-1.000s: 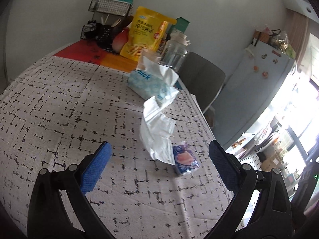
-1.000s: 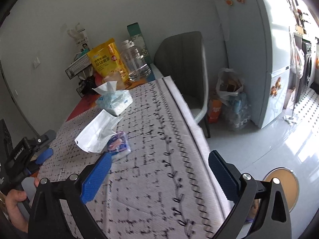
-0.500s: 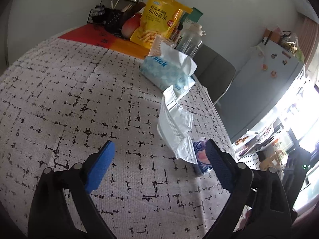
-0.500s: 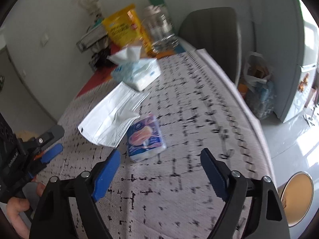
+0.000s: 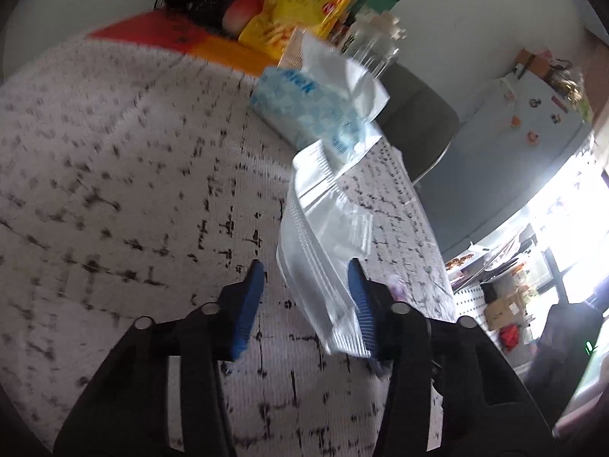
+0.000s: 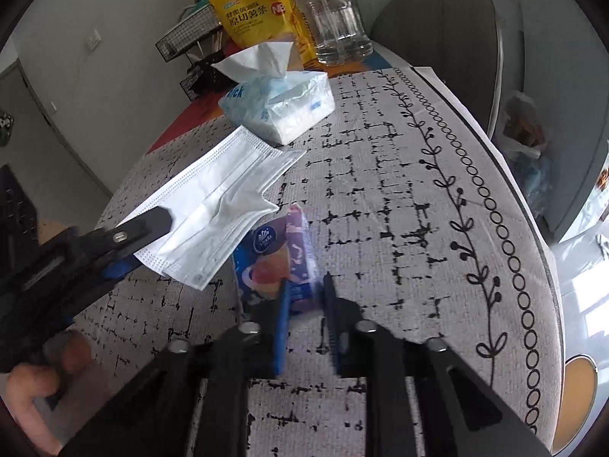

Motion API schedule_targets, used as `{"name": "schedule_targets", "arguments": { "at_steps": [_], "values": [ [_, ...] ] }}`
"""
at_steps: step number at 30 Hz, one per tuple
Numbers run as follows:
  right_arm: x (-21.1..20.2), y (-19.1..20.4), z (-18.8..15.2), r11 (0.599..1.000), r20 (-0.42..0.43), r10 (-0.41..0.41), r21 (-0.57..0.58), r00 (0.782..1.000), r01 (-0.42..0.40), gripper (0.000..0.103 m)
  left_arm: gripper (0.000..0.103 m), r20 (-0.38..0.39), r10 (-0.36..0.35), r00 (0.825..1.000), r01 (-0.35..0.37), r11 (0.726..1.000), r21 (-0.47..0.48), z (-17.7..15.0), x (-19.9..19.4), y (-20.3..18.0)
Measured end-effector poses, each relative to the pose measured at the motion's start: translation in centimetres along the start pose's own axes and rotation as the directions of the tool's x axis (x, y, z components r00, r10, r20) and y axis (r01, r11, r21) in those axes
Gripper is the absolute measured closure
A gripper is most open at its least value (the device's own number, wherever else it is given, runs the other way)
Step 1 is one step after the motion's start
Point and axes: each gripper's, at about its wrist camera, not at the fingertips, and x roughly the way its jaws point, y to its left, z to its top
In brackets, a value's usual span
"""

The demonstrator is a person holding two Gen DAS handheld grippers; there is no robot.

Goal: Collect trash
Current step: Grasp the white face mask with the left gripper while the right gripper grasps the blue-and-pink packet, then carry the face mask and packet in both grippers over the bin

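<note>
mask (image 6: pixel 213 205) left of wrapper (image 6: pixel 278 262) | tissue pack (image 6: pixel 278 106) behind both

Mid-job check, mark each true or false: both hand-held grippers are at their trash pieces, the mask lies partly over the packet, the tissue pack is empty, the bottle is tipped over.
1. The left hand-held gripper has the white pleated face mask between its fingers. True.
2. The right hand-held gripper is at the small purple tissue packet. True.
3. The mask overlaps the packet's corner. True.
4. The blue soft tissue pack is empty. False: a tissue sticks out.
5. The clear plastic bottle is tipped over. False: it stands upright.
</note>
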Motion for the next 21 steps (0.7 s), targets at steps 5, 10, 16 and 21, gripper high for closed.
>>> {"name": "schedule_targets", "arguments": {
  "at_steps": [5, 10, 16, 21],
  "values": [
    [-1.2, -0.7, -0.6, 1.000, 0.015, -0.005, 0.011, 1.000, 0.005, 0.094, 0.099, -0.023, 0.022, 0.999, -0.023, 0.999, -0.024, -0.3, 0.6, 0.3],
    [-3.4, -1.7, -1.5, 0.999, 0.040, -0.015, 0.029, 0.999, 0.014, 0.094, 0.100, 0.004, 0.034, 0.999, -0.034, 0.999, -0.020, -1.1, -1.9, -0.4],
    [-6.8, -3.0, -3.3, 0.996, 0.079, -0.025, 0.089, 0.997, 0.018, 0.094, 0.100, 0.030, 0.011, 0.999, -0.011, 1.000, -0.011, -2.3, -5.3, -1.4],
    [-9.6, -3.4, -4.6, 0.993, 0.109, -0.023, 0.119, 0.994, 0.010, 0.094, 0.100, 0.066, -0.014, 0.998, 0.014, 1.000, 0.005, -3.2, -8.5, -2.5]
  ]
}}
